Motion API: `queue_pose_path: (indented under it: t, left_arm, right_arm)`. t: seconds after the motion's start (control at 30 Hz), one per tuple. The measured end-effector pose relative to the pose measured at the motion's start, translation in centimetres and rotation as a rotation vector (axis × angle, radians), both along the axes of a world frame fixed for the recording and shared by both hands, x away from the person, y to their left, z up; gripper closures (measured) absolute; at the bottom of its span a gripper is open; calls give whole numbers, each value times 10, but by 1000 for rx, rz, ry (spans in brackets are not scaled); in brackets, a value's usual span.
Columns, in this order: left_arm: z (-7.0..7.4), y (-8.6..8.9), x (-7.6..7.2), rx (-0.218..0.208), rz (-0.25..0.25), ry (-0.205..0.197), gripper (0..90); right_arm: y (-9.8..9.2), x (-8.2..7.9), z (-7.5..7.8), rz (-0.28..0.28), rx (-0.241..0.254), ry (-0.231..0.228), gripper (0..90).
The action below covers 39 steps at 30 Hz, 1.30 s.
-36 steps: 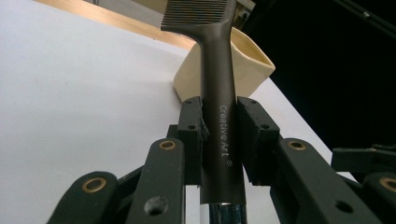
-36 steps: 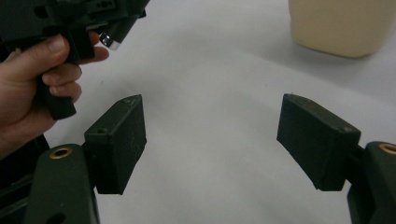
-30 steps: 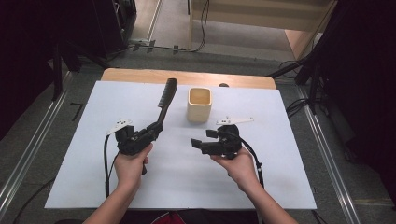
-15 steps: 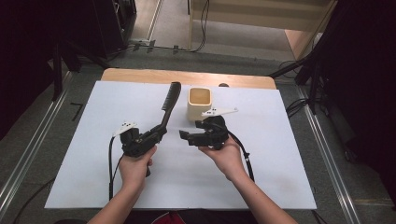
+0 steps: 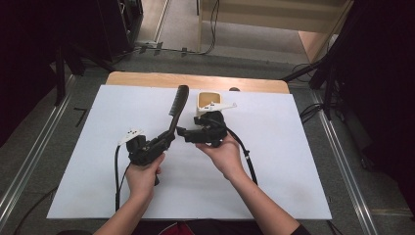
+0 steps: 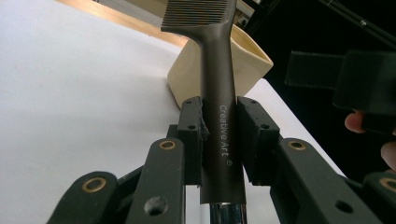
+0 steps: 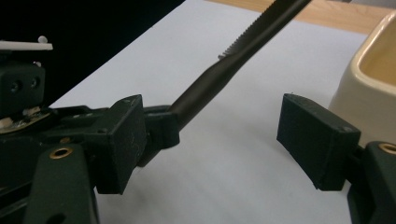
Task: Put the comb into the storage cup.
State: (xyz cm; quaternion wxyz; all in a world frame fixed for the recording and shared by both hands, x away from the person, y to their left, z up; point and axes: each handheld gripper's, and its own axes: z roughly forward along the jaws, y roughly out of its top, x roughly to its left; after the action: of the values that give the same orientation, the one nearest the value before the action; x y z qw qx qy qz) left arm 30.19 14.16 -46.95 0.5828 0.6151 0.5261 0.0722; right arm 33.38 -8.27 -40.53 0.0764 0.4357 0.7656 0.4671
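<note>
Beside the comb [image 5: 177, 108], right gripper [image 5: 182, 133] has moved closer.

Right gripper [image 5: 182, 133] moved left toward the comb [image 5: 177, 105]

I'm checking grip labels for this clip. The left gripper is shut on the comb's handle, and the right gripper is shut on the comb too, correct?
Not quite. The left gripper is shut on the comb, but the right gripper is open, its jaws apart with nothing between them, as the right gripper view shows.
</note>
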Motion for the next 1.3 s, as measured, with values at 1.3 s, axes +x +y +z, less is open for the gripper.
queue_pose_path:
  t: [1.3]
  left_arm:
    - [-4, -1, 9, -93, 95, -71, 737]
  right_arm:
    - [50, 56, -3, -137, 72, 171, 306]
